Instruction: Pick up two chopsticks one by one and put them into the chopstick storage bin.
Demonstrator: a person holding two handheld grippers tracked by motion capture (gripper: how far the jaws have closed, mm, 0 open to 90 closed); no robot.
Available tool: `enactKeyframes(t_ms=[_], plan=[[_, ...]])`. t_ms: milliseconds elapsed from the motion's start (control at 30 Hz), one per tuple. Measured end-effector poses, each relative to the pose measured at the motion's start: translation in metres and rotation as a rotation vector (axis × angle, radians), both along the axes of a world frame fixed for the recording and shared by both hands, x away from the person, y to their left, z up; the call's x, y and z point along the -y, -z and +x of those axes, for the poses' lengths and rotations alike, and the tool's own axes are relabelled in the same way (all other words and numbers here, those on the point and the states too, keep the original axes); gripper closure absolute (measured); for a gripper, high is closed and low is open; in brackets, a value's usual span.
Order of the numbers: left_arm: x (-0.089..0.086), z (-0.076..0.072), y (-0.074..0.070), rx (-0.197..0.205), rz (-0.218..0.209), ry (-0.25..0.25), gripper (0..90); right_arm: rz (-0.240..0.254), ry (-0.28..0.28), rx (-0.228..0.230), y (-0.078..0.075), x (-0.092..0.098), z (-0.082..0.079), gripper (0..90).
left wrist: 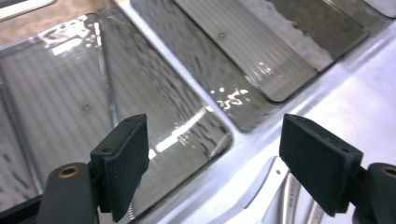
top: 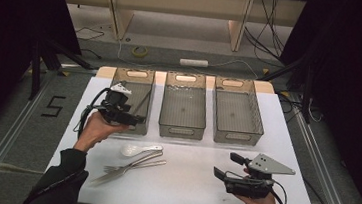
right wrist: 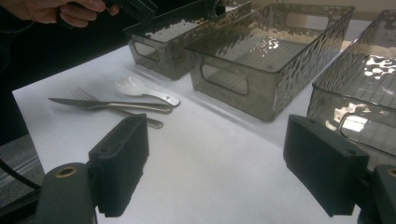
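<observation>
Cutlery sorting, between picks: my left gripper hangs wide open and empty over the left bin, my right gripper also open, empty; spoon, fork, knife lie below-left of it, needing a low reach.

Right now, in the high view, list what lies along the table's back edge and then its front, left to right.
Back: left bin → middle bin → right bin. Front: left gripper → white spoon → fork and knife → right gripper.
</observation>
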State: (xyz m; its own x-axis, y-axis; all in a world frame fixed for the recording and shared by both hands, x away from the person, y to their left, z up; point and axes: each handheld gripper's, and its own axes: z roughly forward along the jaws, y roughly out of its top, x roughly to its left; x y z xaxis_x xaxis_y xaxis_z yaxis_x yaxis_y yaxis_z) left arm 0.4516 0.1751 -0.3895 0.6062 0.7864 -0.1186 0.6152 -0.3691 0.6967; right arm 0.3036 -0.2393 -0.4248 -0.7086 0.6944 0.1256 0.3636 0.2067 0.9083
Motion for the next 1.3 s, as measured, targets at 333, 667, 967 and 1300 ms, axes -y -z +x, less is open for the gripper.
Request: enactKeyframes(t_ms=[333, 667, 967, 1300], plan=[[0.016, -0.010, -0.002, -0.016, 0.052, 0.074, 23.1, -0.003, -0.003, -0.002, 0.000, 0.000, -0.001, 23.3], [0.029, -0.017, 0.006, -0.055, 0.100, 0.133, 21.8, -0.002, -0.004, -0.003, 0.001, 0.002, -0.001, 23.3], [0.040, -0.020, 0.013, -0.086, 0.145, 0.175, 21.4, 0.005, 0.010, -0.009, 0.002, 0.005, -0.001, 23.2], [0.046, -0.018, 0.023, -0.123, 0.185, 0.209, 20.2, 0.006, 0.009, -0.007, 0.002, 0.006, -0.003, 21.7]])
